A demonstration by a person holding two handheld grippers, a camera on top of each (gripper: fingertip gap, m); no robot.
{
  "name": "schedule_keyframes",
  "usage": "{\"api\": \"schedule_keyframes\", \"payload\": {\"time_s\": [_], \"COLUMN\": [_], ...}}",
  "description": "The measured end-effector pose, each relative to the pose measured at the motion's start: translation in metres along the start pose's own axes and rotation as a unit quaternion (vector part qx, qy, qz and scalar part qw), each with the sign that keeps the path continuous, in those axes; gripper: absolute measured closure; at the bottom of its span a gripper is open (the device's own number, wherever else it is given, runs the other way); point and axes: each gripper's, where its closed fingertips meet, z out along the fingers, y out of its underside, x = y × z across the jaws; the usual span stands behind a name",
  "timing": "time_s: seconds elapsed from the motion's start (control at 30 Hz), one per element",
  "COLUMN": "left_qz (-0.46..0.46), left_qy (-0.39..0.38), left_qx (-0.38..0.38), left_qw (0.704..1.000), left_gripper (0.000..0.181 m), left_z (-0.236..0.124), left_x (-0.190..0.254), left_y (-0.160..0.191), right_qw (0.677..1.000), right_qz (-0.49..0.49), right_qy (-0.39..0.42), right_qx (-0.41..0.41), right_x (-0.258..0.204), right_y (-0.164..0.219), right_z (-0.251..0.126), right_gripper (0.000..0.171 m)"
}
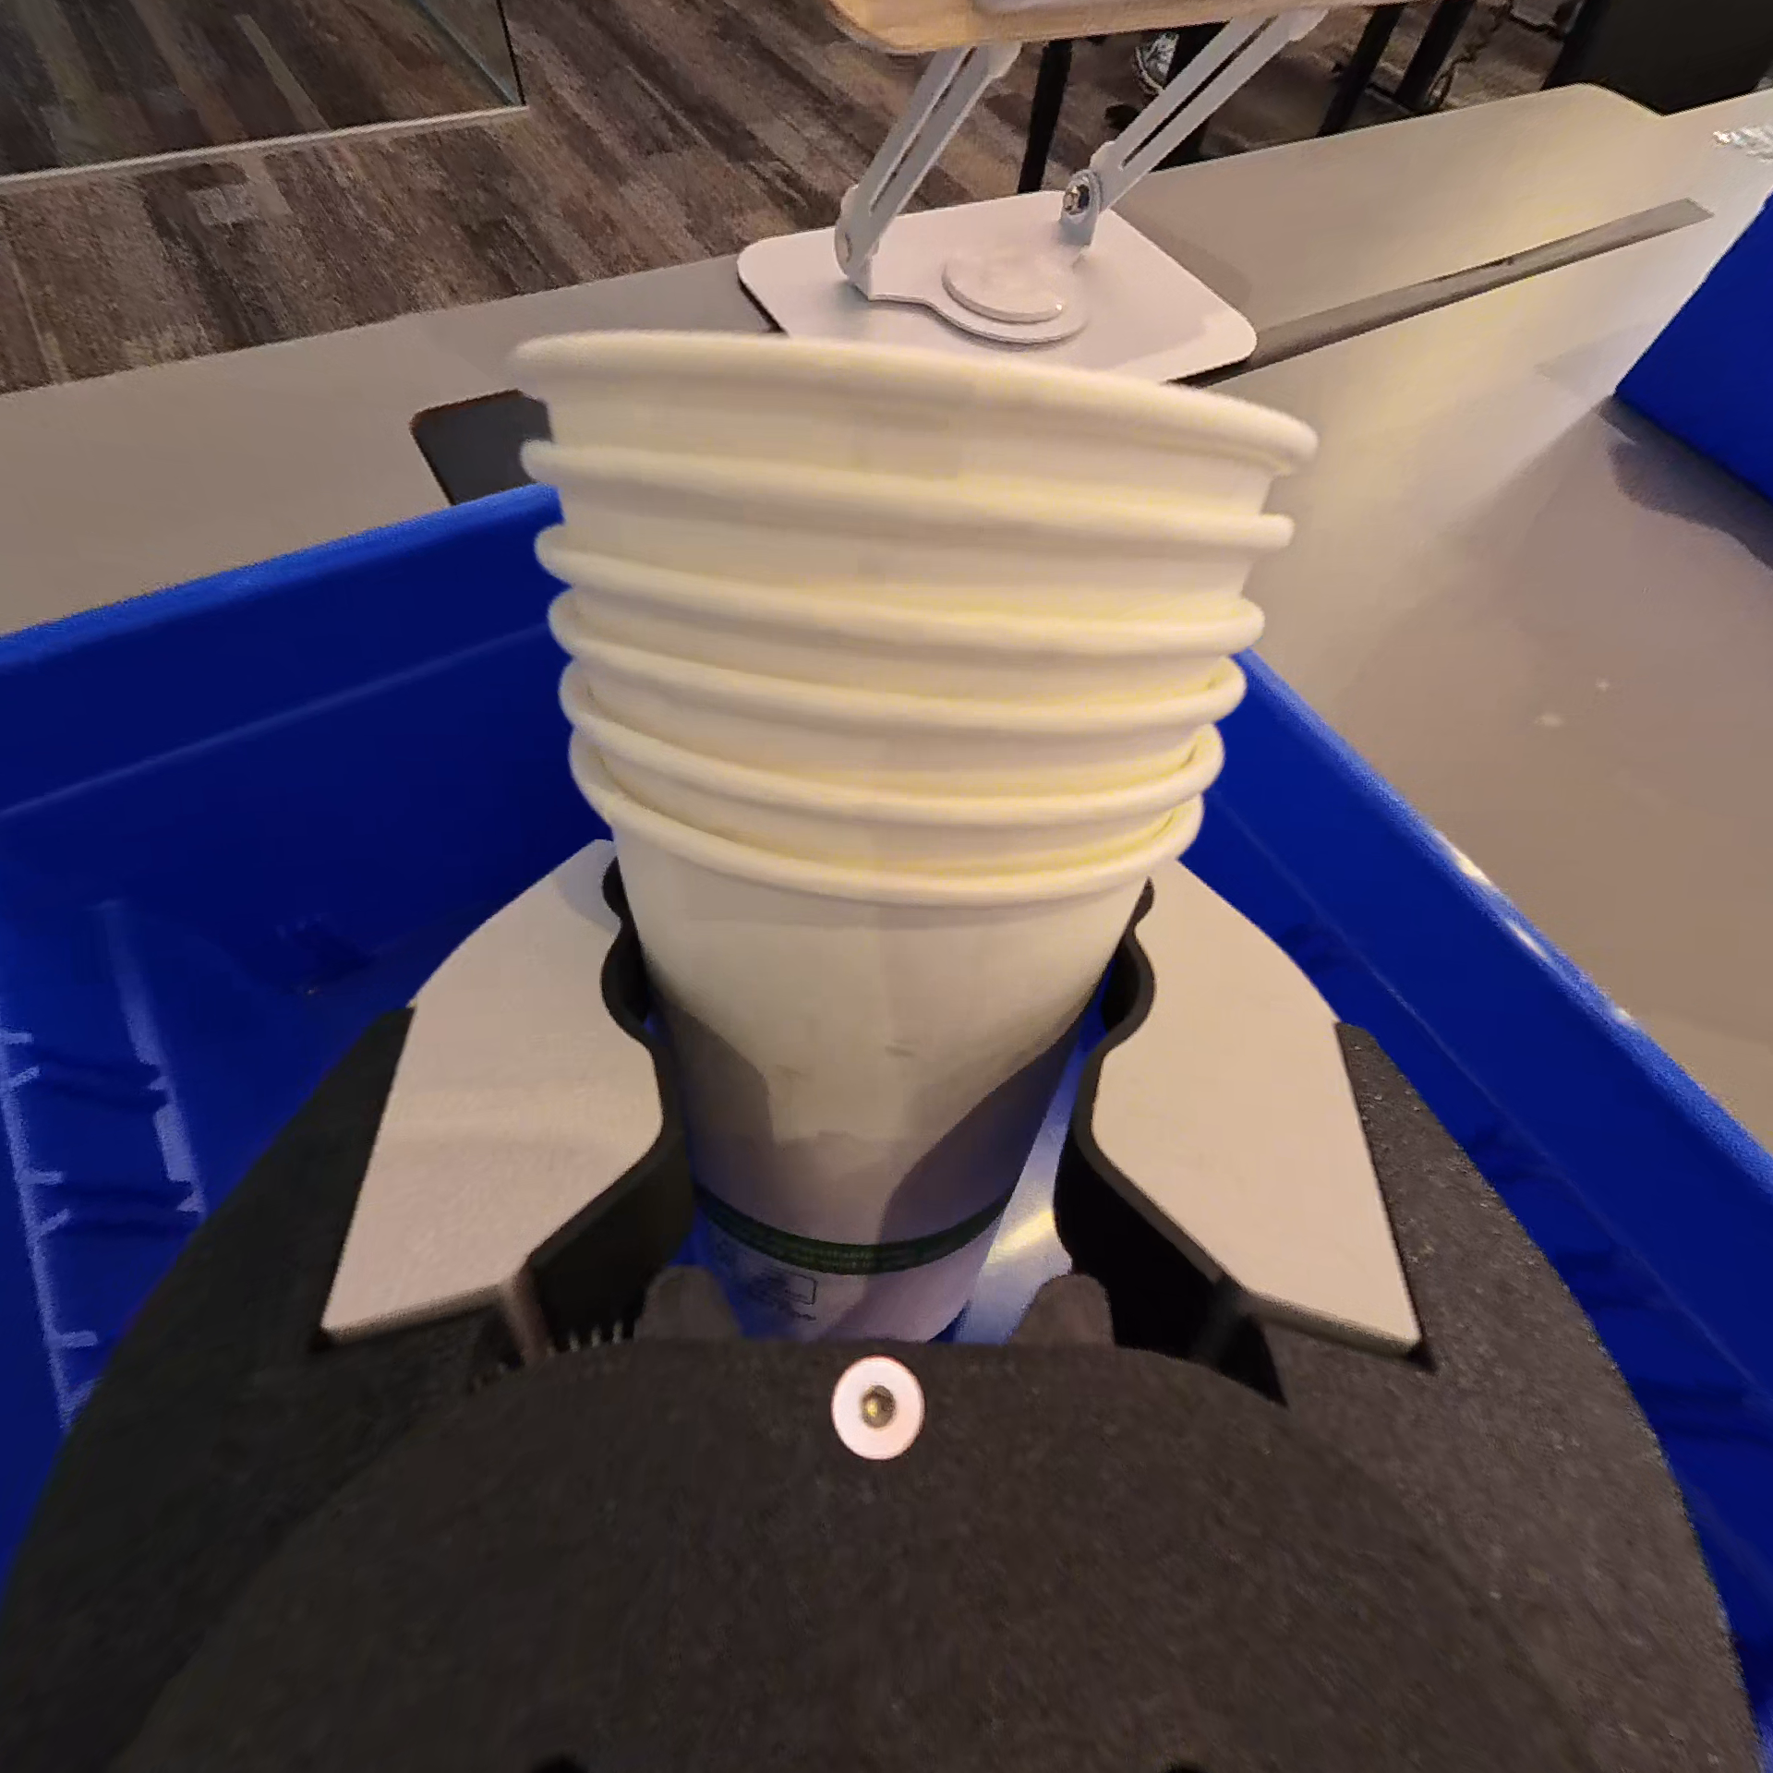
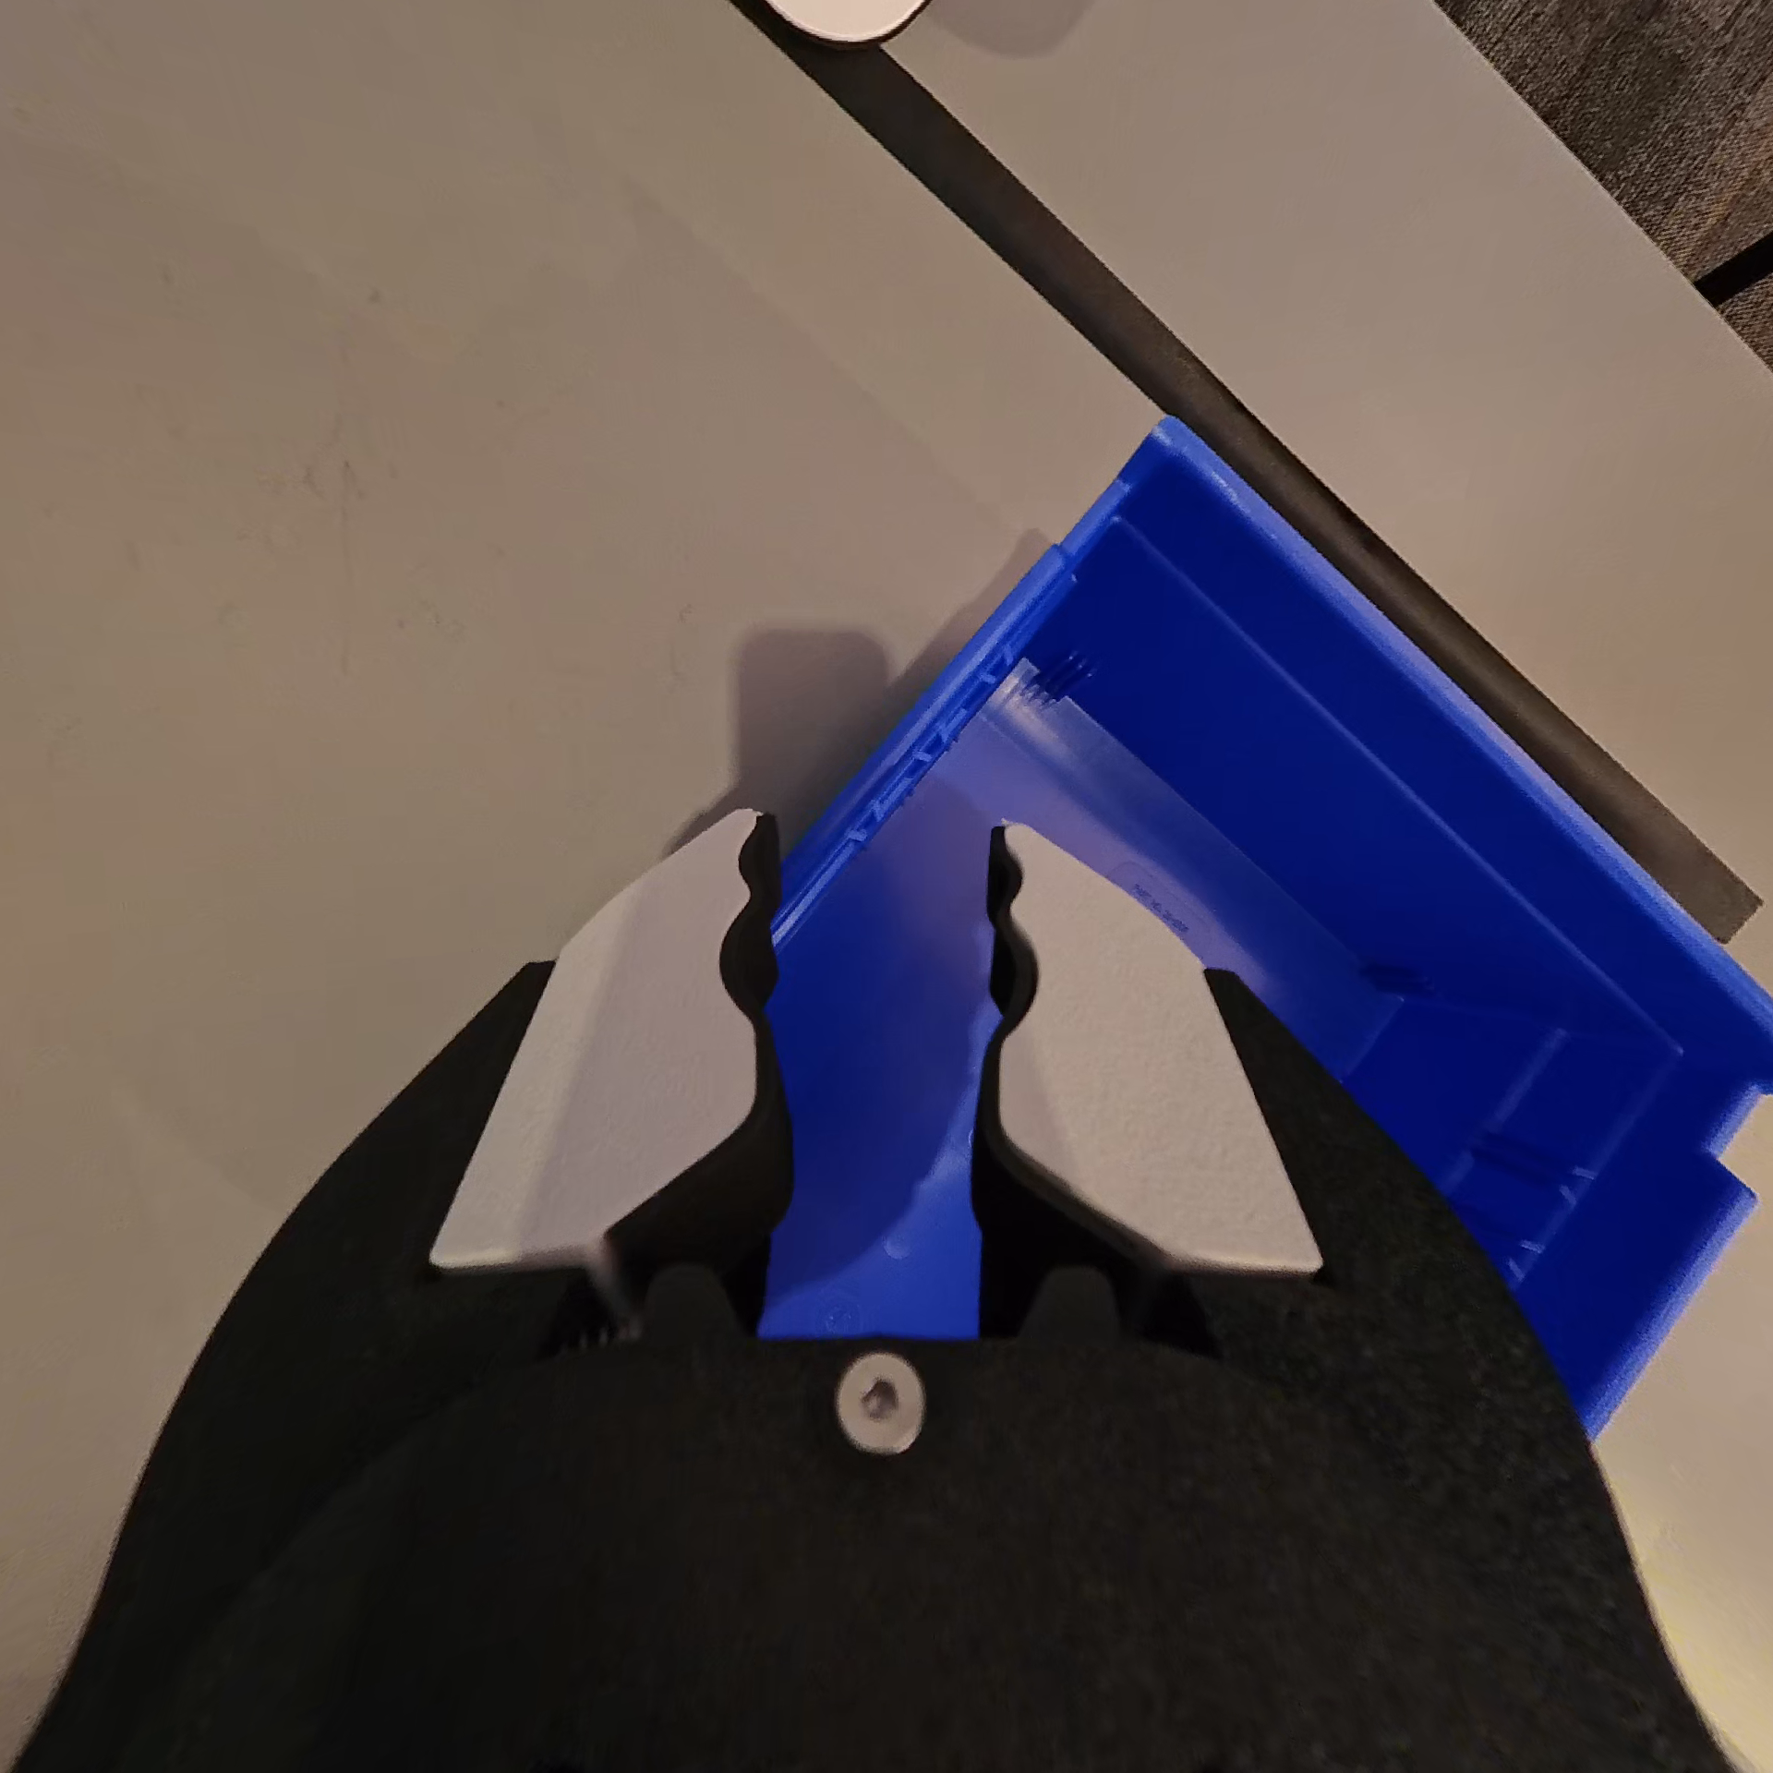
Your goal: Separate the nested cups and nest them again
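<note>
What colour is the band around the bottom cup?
Dark green band, on the white cup stack; clearest in the left wrist view.

Both grippers, left (image 1: pixel 878 959) & right (image 2: pixel 878 863): black grainy body, grey finger plates w/ wavy black pads, one silver screw below fingers.

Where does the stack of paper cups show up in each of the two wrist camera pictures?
Left wrist view: the stack of paper cups fills the centre, upright, gripped low on the bottom cup by the left tool, above a blue bin.
Right wrist view: not in it; the right tool is open and empty over a blue bin.
Shared landmark: the dark strip across the grey table.
</note>
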Motion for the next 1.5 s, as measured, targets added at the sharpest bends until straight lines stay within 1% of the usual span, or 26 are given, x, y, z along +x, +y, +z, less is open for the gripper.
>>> {"api": "schedule_keyframes", "payload": {"time_s": [0.2,0.4,0.6,0.7,0.8,0.87,1.0,1.13,1.23,1.3,1.4,1.5], "left_qz": [0.013,0.036,0.044,0.037,0.046,0.054,0.089,0.132,0.151,0.16,0.168,0.168], "left_qy": [0.002,0.039,0.098,0.165,0.228,0.252,0.277,0.277,0.287,0.292,0.295,0.299], "left_qx": [0.041,0.12,0.185,0.227,0.248,0.249,0.256,0.249,0.239,0.23,0.219,0.194], "left_qw": [0.999,0.991,0.977,0.959,0.94,0.933,0.922,0.919,0.915,0.914,0.915,0.919], "left_gripper": [0.086,0.086,0.086,0.086,0.086,0.086,0.086,0.086,0.086,0.087,0.086,0.086], "left_z": [-0.014,-0.048,-0.084,-0.099,-0.103,-0.095,-0.067,-0.038,-0.024,-0.017,-0.008,0.002], "left_x": [0.005,0.035,0.095,0.141,0.188,0.214,0.259,0.293,0.311,0.319,0.324,0.327], "left_y": [-0.022,-0.07,-0.124,-0.149,-0.163,-0.165,-0.161,-0.148,-0.137,-0.13,-0.123,-0.113], "right_qw": [1.0,1.0,1.0,1.0,0.999,0.998,0.99,0.971,0.952,0.942,0.931,0.915], "right_qz": [-0.001,-0.002,-0.006,-0.01,-0.016,-0.021,-0.035,-0.069,-0.112,-0.135,-0.175,-0.239], "right_qy": [-0.001,-0.001,0.003,0.007,0.008,0.004,-0.005,-0.005,-0.037,-0.064,-0.096,-0.093], "right_qx": [-0.003,-0.002,0.004,0.015,0.038,0.062,0.134,0.23,0.283,0.299,0.305,0.312], "right_x": [0.0,0.0,0.0,0.0,-0.002,-0.006,-0.017,-0.033,-0.059,-0.077,-0.102,-0.124], "right_y": [0.001,0.0,-0.002,-0.006,-0.014,-0.022,-0.046,-0.073,-0.087,-0.09,-0.091,-0.09], "right_z": [0.001,0.001,-0.001,-0.004,-0.011,-0.018,-0.04,-0.075,-0.101,-0.112,-0.123,-0.135], "right_gripper": [0.13,0.13,0.131,0.132,0.135,0.136,0.135,0.135,0.135,0.13,0.13,0.131]}}
